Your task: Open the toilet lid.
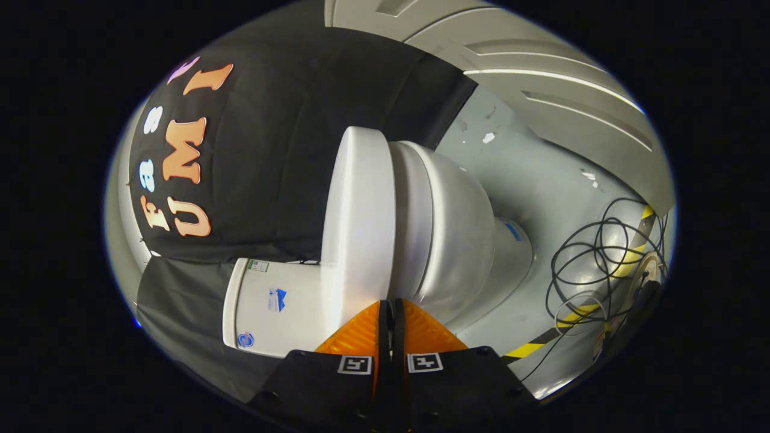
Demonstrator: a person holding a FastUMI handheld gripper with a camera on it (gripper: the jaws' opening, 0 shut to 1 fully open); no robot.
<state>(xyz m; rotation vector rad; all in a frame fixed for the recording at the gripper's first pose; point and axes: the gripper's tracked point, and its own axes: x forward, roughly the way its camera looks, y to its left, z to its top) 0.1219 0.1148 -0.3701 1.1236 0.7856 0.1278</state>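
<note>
A loose coil of black cable [601, 258] lies on the grey floor [541, 180] at about three o'clock. A yellow-and-black tape strip [529, 349] runs beneath it. Pale panels [541, 72], perhaps a door, stand at one o'clock.

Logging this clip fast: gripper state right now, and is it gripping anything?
Gripper: shut, fingers pressed together with nothing between them; tips sit just short of the seam between the toilet lid and the bowl.

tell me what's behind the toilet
Behind the toilet hangs black cloth, the booth wall. The tank backs onto it. The toilet hides the cloth directly behind. The gripper is shut at the lid edge.
</note>
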